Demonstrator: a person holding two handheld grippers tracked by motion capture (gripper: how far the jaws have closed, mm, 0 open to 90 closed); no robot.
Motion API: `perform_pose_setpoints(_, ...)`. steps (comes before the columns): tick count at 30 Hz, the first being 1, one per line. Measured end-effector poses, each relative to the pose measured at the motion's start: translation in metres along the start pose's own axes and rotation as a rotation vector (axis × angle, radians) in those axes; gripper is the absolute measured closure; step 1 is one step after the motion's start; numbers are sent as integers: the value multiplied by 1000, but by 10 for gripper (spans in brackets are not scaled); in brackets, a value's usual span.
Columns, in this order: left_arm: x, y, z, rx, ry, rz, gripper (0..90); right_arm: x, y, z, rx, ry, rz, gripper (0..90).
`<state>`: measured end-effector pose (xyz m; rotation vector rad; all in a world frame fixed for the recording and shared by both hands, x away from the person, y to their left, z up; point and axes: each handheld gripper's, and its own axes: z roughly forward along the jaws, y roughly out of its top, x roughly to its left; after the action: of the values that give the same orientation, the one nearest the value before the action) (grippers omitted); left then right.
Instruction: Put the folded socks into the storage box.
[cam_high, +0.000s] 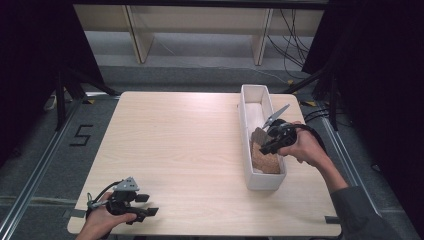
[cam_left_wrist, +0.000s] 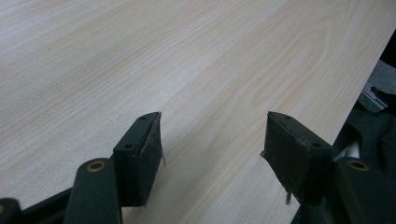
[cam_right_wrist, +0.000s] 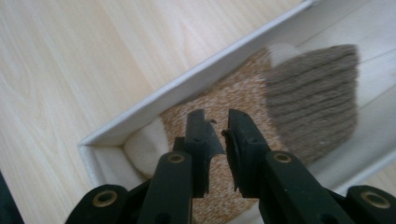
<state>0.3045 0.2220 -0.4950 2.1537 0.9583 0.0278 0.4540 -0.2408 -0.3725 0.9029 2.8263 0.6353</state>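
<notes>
A long white box (cam_high: 265, 181) stands on the right side of the wooden table (cam_high: 180, 145). In its near end lies a speckled orange-tan knitted cloth (cam_high: 265, 159), with a ribbed grey-brown piece (cam_high: 258, 135) partly on top. My right gripper (cam_high: 262, 147) hovers over that end; in the right gripper view (cam_right_wrist: 215, 116) its jaws are almost together with nothing between them, just above the orange-tan cloth (cam_right_wrist: 224, 98) and beside the grey-brown piece (cam_right_wrist: 313, 102). My left gripper (cam_high: 147, 205) rests at the table's front left, jaws wide apart (cam_left_wrist: 215, 135) over bare wood.
The box wall (cam_right_wrist: 187, 81) runs diagonally across the right gripper view, with a cream cloth end (cam_right_wrist: 144, 144) tucked in its corner. The far half of the box (cam_high: 256, 107) looks bare. Shelving legs and cables stand on the floor beyond the table.
</notes>
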Motion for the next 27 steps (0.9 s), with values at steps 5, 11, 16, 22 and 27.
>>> perform_pose_setpoints(5,-1,0,1,4,4,3,358,-7,2,7,-16,-30,54,749)
perform_pose_setpoints(11,1,0,0,7,-2,7,358,-9,11,37,76,-38,43,758)
perform_pose_setpoints(16,0,-2,2,3,1,-1,358,-7,16,55,116,-54,8,777)
perform_pose_setpoints(22,-2,-1,3,18,-3,17,359,-6,16,60,124,-71,14,777)
perform_pose_setpoints(27,-1,0,0,-1,7,8,358,-8,11,32,6,-60,50,758)
